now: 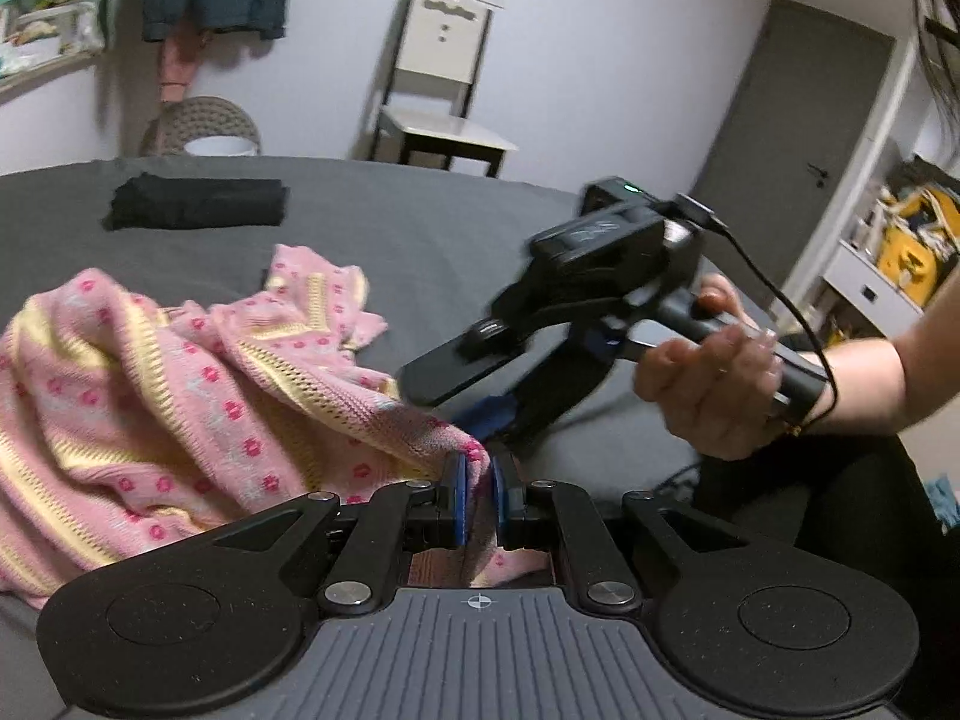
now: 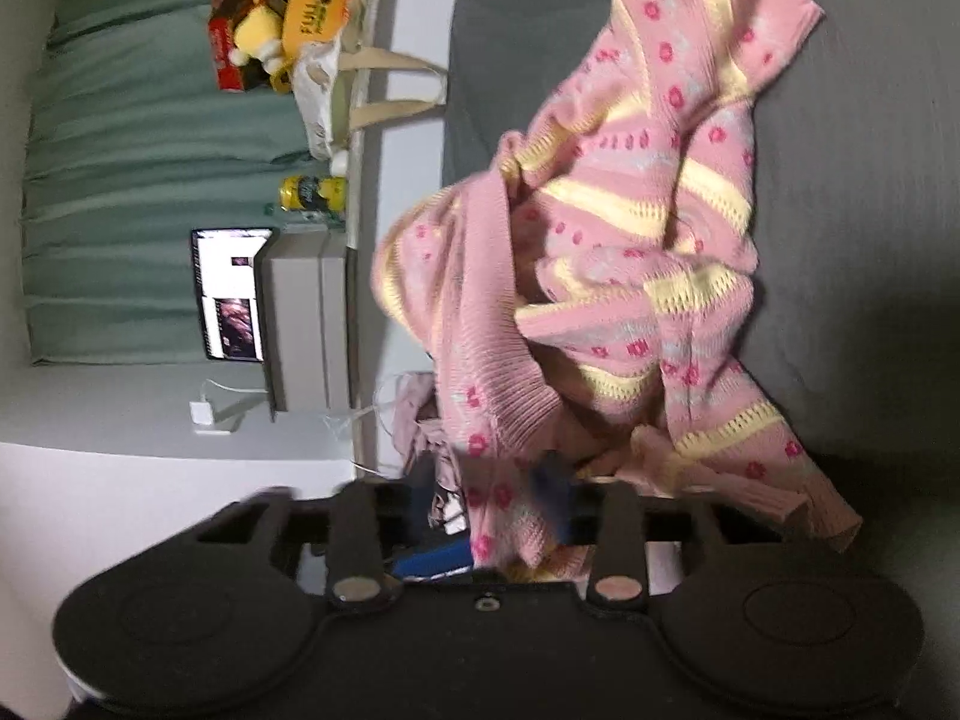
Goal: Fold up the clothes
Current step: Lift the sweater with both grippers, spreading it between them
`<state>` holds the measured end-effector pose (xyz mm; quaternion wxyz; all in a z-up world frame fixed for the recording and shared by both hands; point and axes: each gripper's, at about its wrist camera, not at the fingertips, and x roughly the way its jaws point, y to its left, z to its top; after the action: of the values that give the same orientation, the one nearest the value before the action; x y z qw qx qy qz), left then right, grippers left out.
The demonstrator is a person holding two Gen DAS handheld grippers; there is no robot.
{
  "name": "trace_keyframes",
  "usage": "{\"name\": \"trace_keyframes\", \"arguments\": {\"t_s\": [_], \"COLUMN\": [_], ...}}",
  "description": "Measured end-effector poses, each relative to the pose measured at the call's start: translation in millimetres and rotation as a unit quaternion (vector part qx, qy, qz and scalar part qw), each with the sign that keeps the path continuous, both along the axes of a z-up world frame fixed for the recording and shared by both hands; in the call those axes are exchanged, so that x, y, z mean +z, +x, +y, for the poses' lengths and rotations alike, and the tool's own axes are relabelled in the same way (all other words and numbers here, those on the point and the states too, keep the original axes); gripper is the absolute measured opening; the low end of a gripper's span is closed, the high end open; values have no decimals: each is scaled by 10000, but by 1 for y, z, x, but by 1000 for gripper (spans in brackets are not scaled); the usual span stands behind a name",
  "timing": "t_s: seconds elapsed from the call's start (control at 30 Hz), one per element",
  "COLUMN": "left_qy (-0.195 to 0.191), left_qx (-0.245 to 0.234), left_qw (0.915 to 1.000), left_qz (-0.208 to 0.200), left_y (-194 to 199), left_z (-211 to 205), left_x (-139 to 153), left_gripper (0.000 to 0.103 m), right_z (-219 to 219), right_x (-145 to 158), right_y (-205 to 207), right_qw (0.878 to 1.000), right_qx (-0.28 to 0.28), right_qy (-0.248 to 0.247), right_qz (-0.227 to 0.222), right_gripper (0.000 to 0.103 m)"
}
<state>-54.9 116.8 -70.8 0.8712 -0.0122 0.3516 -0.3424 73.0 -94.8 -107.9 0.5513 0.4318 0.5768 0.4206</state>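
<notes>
Two claws are seen over a grey bed [image 1: 420, 228], and one pink knitted sweater [image 1: 180, 372] lies bunched on it in loose folds. The left claw [image 1: 478, 498] is narrowed onto an edge of the sweater: a pinch of pink knit is held between its blue pads, and the fabric runs taut from there toward the heap. The right claw [image 1: 480, 414] is held by a hand [image 1: 714, 372] just beside that pinched edge; in the right wrist view the right claw [image 2: 516, 516] is blurred, sweater fabric is draped across its fingers, and whether it is gripping or only brushed by the knit cannot be told.

A folded black garment [image 1: 195, 204] rests well apart, near the far side of the bed, so one item is judged done and the sweater to be at an early, spreading stage.

The sweater is judged to be soft, light and limp, with an open, stretchy knit. It can be expected to sag and to distort if pulled hard, and the lacy yellow bands [image 2: 606, 210] could be snagged by a pad. Hold is best taken at the firmer ribbed hem or cuffs [image 2: 498, 360], with both claws set apart along one edge so that the body can be lifted and laid flat before folding.
</notes>
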Motion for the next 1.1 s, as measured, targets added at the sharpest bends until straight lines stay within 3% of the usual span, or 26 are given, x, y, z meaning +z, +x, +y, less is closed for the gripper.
{"name": "trace_keyframes", "arguments": {"t_s": [0.2, 0.23, 0.3, 0.37, 0.5, 0.57, 0.63, 0.7, 0.8, 0.87, 0.97, 1.03, 1.1], "left_qy": [379, 419, 457, 440, 619, 956, 1378, 1572, 1795, 1958, 2519, 2854, 2900], "left_qx": [-294, -375, -609, -781, -533, -315, -253, -357, -710, -1030, -1537, -1690, -1619], "left_qw": [9988, 9984, 9971, 9959, 9960, 9933, 9870, 9820, 9761, 9717, 9539, 9417, 9412], "left_qz": [67, 71, 39, -82, -369, -574, -785, -986, -998, -829, -548, -564, -620], "left_y": [-7, -8, -10, -12, -10, -5, 0, 4, 10, 15, 13, 9, 9], "left_z": [-6, -4, 4, 20, 56, 65, 66, 61, 51, 43, 30, 29, 35], "left_x": [2, 7, 20, 41, 86, 102, 111, 115, 113, 108, 89, 78, 77], "left_gripper": [9, 9, 9, 9, 11, 25, 54, 72, 76, 76, 76, 76, 76], "right_z": [7, 8, 12, 18, 27, 31, 32, 30, 19, 8, -8, -15, -27], "right_x": [22, 30, 53, 76, 96, 101, 104, 108, 114, 117, 123, 128, 133], "right_y": [-15, -19, -31, -48, -72, -85, -98, -111, -129, -133, -128, -121, -118], "right_qw": [9938, 9893, 9702, 9396, 9070, 8920, 8751, 8529, 8116, 8004, 8091, 8184, 8261], "right_qx": [71, 126, 238, 440, 1019, 1457, 2018, 2595, 3149, 3280, 3118, 2969, 2847], "right_qy": [-587, -697, -978, -1193, -922, -696, -398, -123, -111, -76, -96, -41, 97], "right_qz": [-946, -1278, -2205, -3179, -3980, -4221, -4380, -4528, -4919, -5017, -4980, -4921, -4863], "right_gripper": [13, 13, 13, 13, 13, 13, 13, 13, 13, 13, 13, 13, 13]}}
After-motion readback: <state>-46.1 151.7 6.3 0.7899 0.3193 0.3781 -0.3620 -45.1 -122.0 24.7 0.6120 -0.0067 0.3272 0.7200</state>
